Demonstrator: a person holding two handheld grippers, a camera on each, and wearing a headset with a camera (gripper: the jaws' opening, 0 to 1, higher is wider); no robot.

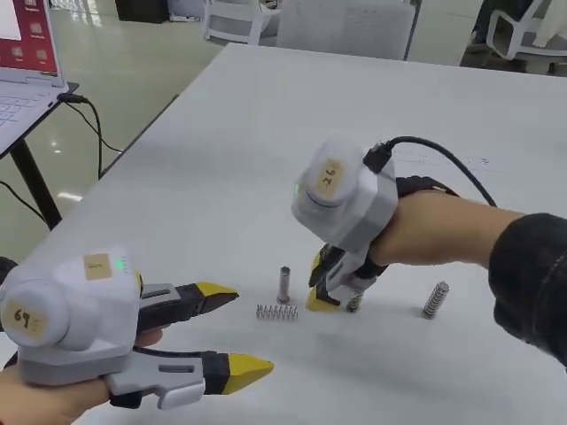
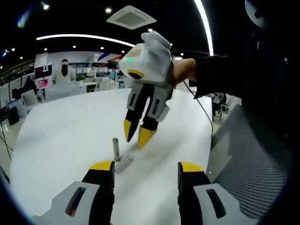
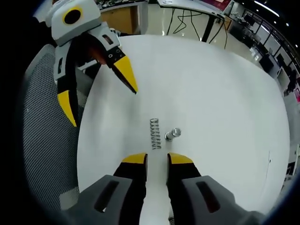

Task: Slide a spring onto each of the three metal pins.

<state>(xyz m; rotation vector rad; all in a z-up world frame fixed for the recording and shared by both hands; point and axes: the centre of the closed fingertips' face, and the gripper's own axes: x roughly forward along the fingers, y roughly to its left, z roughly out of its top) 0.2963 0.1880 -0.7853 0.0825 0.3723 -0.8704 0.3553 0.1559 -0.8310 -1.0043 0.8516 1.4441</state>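
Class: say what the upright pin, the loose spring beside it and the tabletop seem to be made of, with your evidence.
Upright pin: probably steel, smooth grey with a sheen.
Loose spring: thin metal wire, silvery open coils.
Tabletop: smooth white with soft reflections, perhaps laminate or painted board; cannot tell which.

- You're at a big white table [image 1: 266,133] with a glossy pale floor [image 1: 133,62] around it.
- There's a laptop [image 1: 22,53] on a stand off to your left, and white chairs [image 1: 239,19] at the far end.
- Overhead you've got a ceiling vent [image 2: 131,17] and long light strips [image 2: 79,36].
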